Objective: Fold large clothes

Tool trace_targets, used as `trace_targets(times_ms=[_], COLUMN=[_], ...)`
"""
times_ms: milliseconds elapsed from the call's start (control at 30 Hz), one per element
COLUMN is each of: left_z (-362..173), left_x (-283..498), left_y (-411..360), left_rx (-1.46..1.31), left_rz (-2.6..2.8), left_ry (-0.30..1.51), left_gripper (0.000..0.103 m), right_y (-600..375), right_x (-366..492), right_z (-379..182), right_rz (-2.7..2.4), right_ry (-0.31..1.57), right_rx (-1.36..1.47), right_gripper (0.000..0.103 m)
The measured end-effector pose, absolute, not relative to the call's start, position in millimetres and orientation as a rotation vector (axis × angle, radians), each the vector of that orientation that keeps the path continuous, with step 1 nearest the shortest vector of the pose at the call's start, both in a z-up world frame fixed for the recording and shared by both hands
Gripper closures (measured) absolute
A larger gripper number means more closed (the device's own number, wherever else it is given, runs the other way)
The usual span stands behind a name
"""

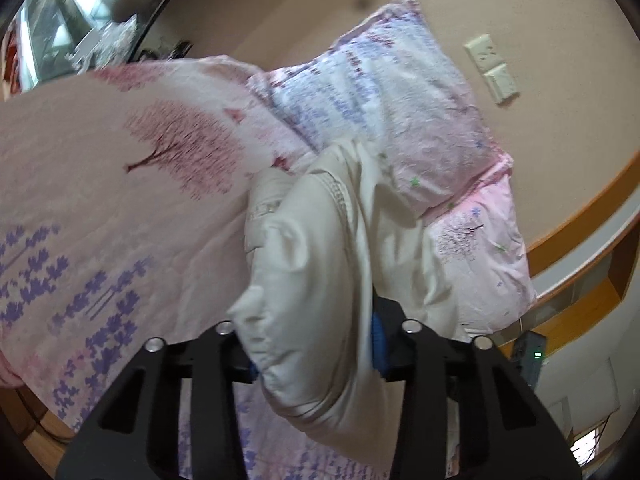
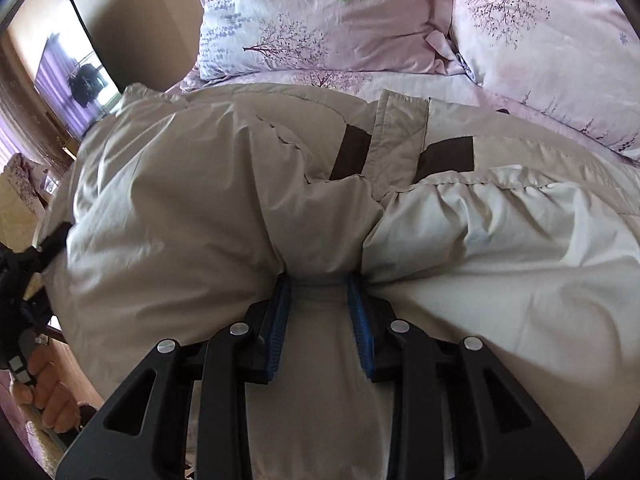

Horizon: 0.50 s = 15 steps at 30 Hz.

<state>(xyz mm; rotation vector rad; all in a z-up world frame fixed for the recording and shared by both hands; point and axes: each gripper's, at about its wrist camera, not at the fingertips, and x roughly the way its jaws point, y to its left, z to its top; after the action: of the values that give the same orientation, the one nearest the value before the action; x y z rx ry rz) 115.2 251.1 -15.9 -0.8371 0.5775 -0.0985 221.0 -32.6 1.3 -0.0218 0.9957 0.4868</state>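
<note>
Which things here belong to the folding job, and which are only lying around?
Belong to the job:
- beige padded jacket
- left hand-held gripper, shut on the jacket
- right hand-held gripper, shut on the jacket

Only lying around:
- two floral pillows
- floral bedsheet
- wall switch
- television

Your left tongs (image 1: 316, 344) are clamped on a puffy fold, pitched slightly down. Your right tongs (image 2: 322, 320) are pinching bunched fabric, angled steeply down. Your left hand (image 2: 48, 396) grips its handle.
</note>
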Motion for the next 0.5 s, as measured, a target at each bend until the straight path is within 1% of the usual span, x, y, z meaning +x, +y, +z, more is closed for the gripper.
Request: trace_targets(times_ms=[133,333,500], left_z=[6.3,39.1,58.3], left_x=[117.2,117.7,118.2], left_y=[237.3,209.9,184.2], left_rx=[-0.771,-0.691,-0.638], left_rz=[-0.145,-0.255,-0.336], left_ry=[0.530,0.437,0.393], left_gripper=[0.069,0.069,0.069], right_y=[-31.2,-34.4,-34.2], right_x=[224.1,234.0,236.4], right_z=[0.0,-2.3,-2.0], right_rz=[0.480,0.488,0.487], right_ry=[1.006,1.030,1.034], right_rx=[-0.023,0.013,0.018], right_gripper=[0.071,0.071,0.071])
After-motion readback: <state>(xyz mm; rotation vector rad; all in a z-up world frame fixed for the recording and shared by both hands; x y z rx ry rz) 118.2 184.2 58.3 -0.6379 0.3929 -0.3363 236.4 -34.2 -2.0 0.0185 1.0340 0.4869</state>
